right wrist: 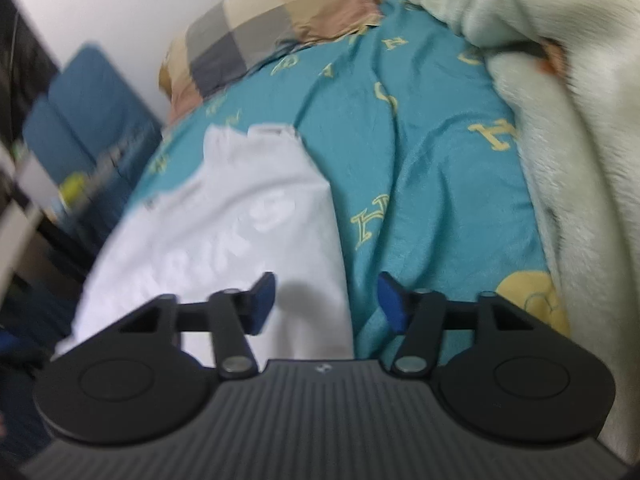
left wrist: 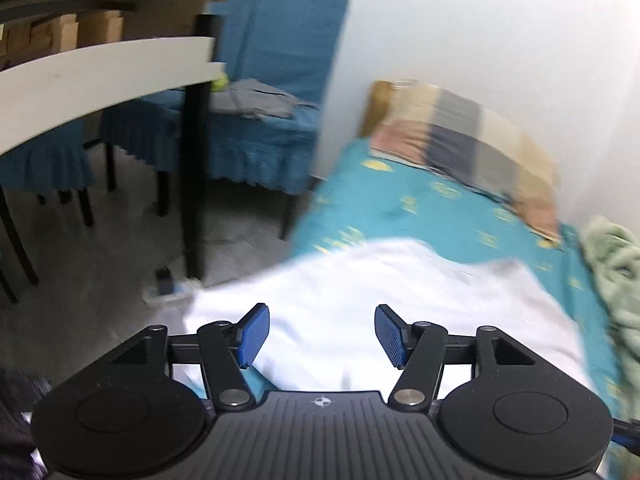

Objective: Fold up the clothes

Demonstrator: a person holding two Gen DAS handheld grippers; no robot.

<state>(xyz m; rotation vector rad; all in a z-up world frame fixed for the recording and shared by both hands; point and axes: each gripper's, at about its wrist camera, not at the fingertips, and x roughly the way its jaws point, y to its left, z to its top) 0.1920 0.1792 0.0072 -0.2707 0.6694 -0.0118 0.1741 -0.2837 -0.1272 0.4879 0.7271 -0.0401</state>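
Observation:
A white garment [left wrist: 360,288] lies on the teal bed sheet [left wrist: 420,204], with one edge hanging off the bed's left side. My left gripper [left wrist: 322,334] is open and empty, hovering above the garment. In the right wrist view the white garment [right wrist: 240,220] shows faint pale lettering and its collar end points toward the pillow. My right gripper [right wrist: 326,302] is open and empty above the garment's right edge, with the teal sheet [right wrist: 420,160] under its right finger.
A checked pillow [left wrist: 468,136] lies at the head of the bed against the white wall. A pale green fleece blanket [right wrist: 560,100] is heaped on the bed's right side. Blue-covered chairs [left wrist: 272,80], one with grey clothes, and a white table [left wrist: 100,76] stand left of the bed.

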